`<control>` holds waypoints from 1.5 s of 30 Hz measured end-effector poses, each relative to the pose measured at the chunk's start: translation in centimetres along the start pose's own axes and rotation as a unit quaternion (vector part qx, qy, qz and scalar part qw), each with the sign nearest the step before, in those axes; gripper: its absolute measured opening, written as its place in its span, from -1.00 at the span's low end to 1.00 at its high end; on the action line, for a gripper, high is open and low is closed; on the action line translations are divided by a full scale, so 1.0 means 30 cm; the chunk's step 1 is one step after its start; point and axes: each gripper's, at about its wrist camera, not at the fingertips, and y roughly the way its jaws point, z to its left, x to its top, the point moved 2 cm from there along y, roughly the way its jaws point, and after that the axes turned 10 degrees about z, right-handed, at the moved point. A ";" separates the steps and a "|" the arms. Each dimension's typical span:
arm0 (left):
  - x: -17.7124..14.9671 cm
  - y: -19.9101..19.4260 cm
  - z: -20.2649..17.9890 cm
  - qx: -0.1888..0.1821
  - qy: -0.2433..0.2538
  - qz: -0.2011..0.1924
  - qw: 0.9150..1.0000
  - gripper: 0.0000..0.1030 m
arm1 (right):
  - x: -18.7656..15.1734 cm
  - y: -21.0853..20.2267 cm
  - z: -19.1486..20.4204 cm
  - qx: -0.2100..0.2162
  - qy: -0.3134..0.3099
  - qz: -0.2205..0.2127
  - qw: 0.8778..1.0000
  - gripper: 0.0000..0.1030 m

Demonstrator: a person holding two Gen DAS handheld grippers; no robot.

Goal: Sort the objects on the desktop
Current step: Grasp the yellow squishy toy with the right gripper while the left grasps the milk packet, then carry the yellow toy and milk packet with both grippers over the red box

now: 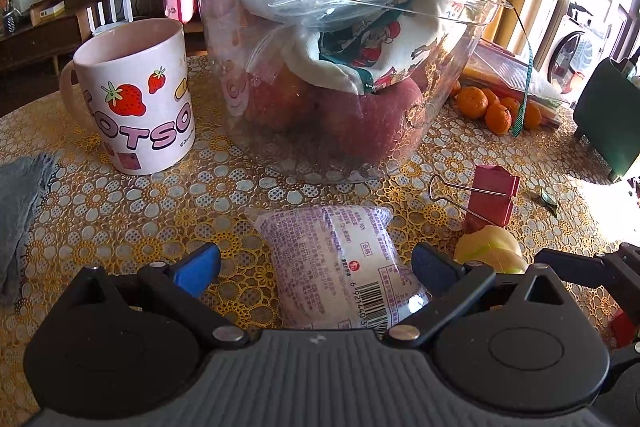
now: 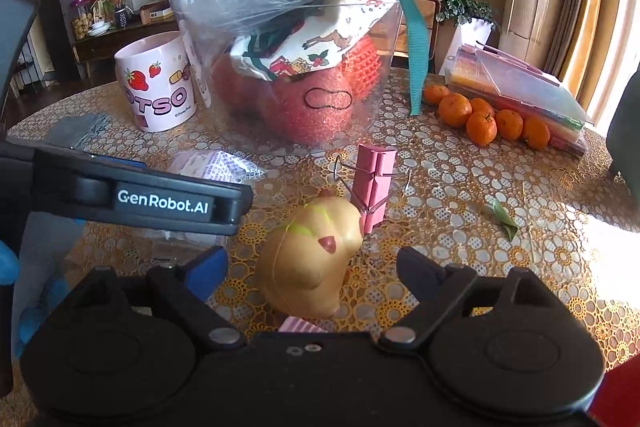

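Lower centre, left wrist view: left gripper (image 1: 316, 263) spread wide, straddling white purple-printed plastic packet (image 1: 340, 267) on floral yellow tablecloth (image 1: 120, 211). Right gripper (image 2: 312, 267) equally wide around yellow squishy toy (image 2: 312, 259) (pink binder clip (image 2: 374, 187) just behind). Large clear plastic tub (image 1: 340, 87) crowds upper centre.
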 end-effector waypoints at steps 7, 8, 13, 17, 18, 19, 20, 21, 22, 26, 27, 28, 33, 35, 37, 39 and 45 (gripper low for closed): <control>-0.009 0.020 0.005 -0.002 0.001 0.001 1.000 0.97 | 0.005 0.027 -0.013 -0.001 0.006 0.002 1.000 0.62; -0.010 0.022 0.006 -0.001 0.001 0.001 1.000 0.97 | 0.004 0.028 -0.014 0.000 0.007 0.002 1.000 0.58; -0.018 0.015 0.007 -0.002 0.006 -0.004 1.000 0.82 | 0.004 0.032 -0.011 0.006 0.007 0.004 1.000 0.37; -0.025 -0.002 0.001 -0.013 0.011 -0.005 1.000 0.56 | 0.002 0.028 -0.012 0.005 0.010 0.006 1.000 0.14; -0.027 -0.005 -0.001 -0.014 0.011 -0.004 1.000 0.50 | 0.002 0.026 -0.013 0.005 0.012 0.006 1.000 0.07; -0.030 -0.010 -0.003 -0.014 0.012 -0.004 1.000 0.47 | 0.002 0.024 -0.013 0.006 0.011 0.006 1.000 0.03; -0.032 -0.013 -0.005 -0.012 0.013 -0.005 1.000 0.47 | 0.002 0.022 -0.012 0.007 0.010 0.007 1.000 0.00; -0.035 -0.017 -0.007 -0.010 0.014 -0.004 1.000 0.46 | 0.002 0.019 -0.010 0.007 0.010 0.008 1.000 0.00; -0.037 -0.022 -0.008 -0.009 0.014 -0.004 1.000 0.44 | 0.003 0.017 -0.010 0.006 0.010 0.009 1.000 -0.01; -0.049 -0.049 -0.009 -0.013 0.016 -0.003 1.000 0.31 | 0.005 0.005 -0.008 -0.001 0.017 0.013 1.000 -0.03; -0.051 -0.057 -0.008 -0.015 0.014 -0.003 1.000 0.26 | 0.005 -0.001 -0.010 -0.003 0.019 0.012 1.000 -0.04; -0.052 -0.063 -0.007 -0.017 0.014 -0.002 1.000 0.23 | 0.005 -0.006 -0.010 -0.003 0.020 0.012 1.000 -0.05; -0.061 -0.103 -0.012 -0.021 0.015 -0.002 1.000 0.09 | -0.005 -0.049 -0.001 -0.005 0.015 0.002 1.000 -0.08; -0.070 -0.121 -0.015 -0.026 0.016 -0.003 1.000 0.07 | -0.010 -0.070 0.002 -0.003 0.015 0.001 1.000 -0.08; -0.082 -0.141 -0.017 -0.029 0.014 -0.001 0.999 0.06 | -0.017 -0.091 0.001 -0.004 0.016 0.001 1.000 -0.08; -0.095 -0.164 -0.020 -0.029 0.015 -0.001 0.999 0.06 | -0.025 -0.115 -0.005 -0.004 0.020 0.001 1.000 -0.08; -0.134 -0.247 -0.037 -0.032 0.010 -0.002 0.999 0.06 | -0.057 -0.209 -0.012 0.001 0.023 -0.006 1.000 -0.08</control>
